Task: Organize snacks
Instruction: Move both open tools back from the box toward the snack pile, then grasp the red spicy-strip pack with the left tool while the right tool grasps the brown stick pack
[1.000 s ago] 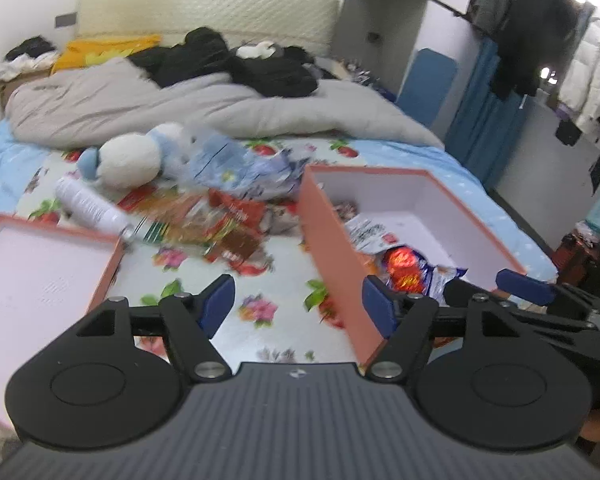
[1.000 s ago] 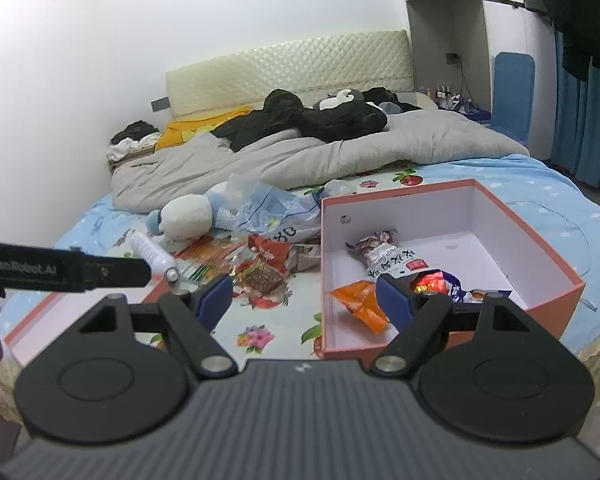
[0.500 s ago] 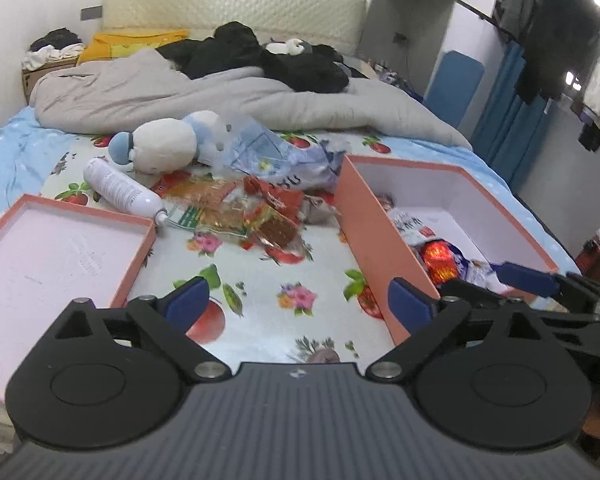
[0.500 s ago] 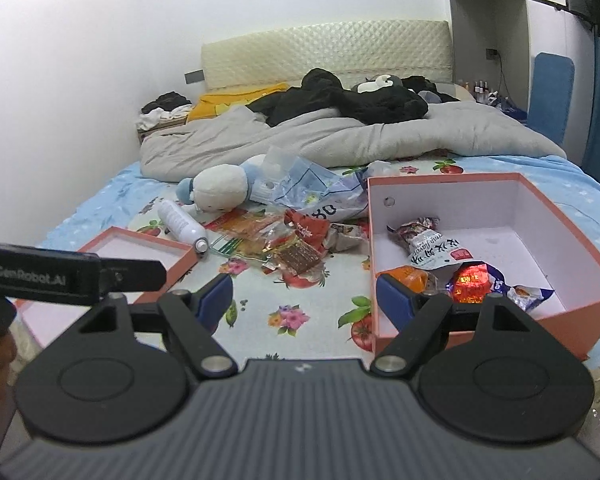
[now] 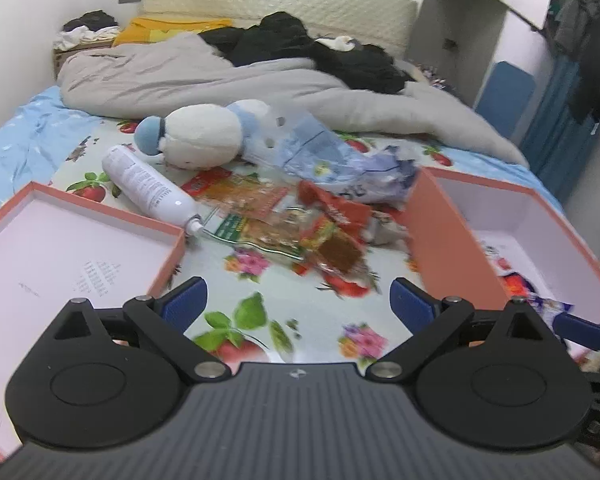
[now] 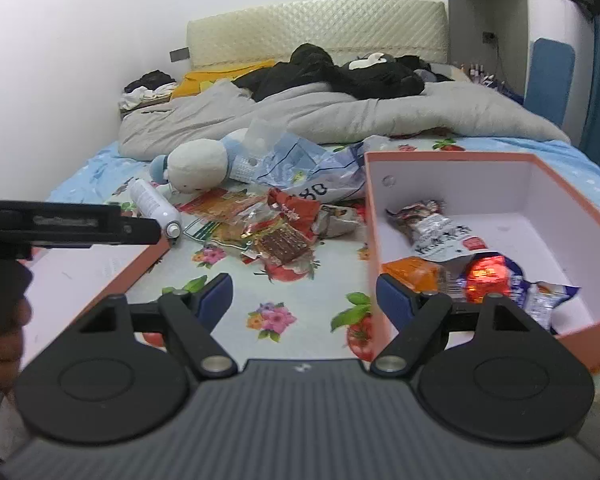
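A whole heap of crinkly snack packets [image 6: 266, 226], red, orange and clear foil, lies in the middle of the bed, one flat brown bar in a see-through wrapper [image 5: 337, 250] on top at the near edge. A few more packets already lie inside the deep salmon-orange cardboard box with the white inside [image 6: 539, 184], which stands to the right of the heap: a silver-and-white one [image 6: 439, 230], an orange one [image 6: 409, 272] and a shiny red-and-blue one [image 6: 495, 276]. The shallow matching orange lid [image 5: 60, 248] lies open-side up on the left.

Just beside the heap there's a white spray bottle [image 5: 150, 188] on its side, a white-and-blue plush toy [image 5: 204, 136] and a crumpled bluish plastic bag [image 5: 339, 160]. All of it lies on a flower-and-fruit print sheet [image 6: 284, 312], with a grey duvet [image 6: 339, 116] and black clothes [image 6: 331, 70] piled up by the cream padded headboard [image 6: 319, 28].

The left gripper [image 5: 298, 304] hangs over the bare sheet on the near side of the heap, blue-padded fingers spread wide, nothing in them. The right gripper [image 6: 303, 298] is spread and empty too, its right finger [image 6: 395, 304] at the box's near-left corner, heap ahead between the fingers.
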The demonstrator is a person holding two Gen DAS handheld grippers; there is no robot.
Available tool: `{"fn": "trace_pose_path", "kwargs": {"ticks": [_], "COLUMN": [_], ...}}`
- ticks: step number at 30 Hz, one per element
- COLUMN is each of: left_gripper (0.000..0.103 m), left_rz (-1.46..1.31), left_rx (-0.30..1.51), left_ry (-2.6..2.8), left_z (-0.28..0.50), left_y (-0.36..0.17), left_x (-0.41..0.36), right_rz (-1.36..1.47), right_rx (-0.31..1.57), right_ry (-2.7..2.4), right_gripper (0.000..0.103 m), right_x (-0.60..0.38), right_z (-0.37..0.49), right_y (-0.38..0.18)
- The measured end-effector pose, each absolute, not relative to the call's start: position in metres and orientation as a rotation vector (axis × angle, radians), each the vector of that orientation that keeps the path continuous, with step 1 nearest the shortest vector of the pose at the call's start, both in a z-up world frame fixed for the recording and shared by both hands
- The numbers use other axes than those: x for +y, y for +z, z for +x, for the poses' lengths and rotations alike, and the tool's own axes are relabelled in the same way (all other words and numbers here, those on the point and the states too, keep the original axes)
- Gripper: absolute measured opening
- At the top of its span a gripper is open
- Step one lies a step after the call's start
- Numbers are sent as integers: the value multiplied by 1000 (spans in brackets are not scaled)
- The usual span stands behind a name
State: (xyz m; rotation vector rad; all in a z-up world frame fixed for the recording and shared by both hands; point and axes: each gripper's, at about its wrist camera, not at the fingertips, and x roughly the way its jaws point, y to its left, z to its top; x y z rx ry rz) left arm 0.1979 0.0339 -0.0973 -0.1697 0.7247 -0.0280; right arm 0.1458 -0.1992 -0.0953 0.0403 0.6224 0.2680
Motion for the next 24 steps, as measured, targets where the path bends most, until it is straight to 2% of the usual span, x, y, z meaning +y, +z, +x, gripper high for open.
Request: {"fn": "trace_pose_path", "kwargs": {"ticks": [19, 24], "left_gripper": [99, 99], "left_rz": [-345, -275], "left_rx": [900, 912], "left_ry": [-62, -73], "left_z": [393, 449], "left_y": [-179, -193], "left_x": [105, 106], "right_rz": [-24, -33], "right_rx": [719, 808], "right_ry": [314, 281], "right_gripper": [80, 82], "right_x": [-124, -113], "right_z": [284, 324], "right_y": [-181, -209]}}
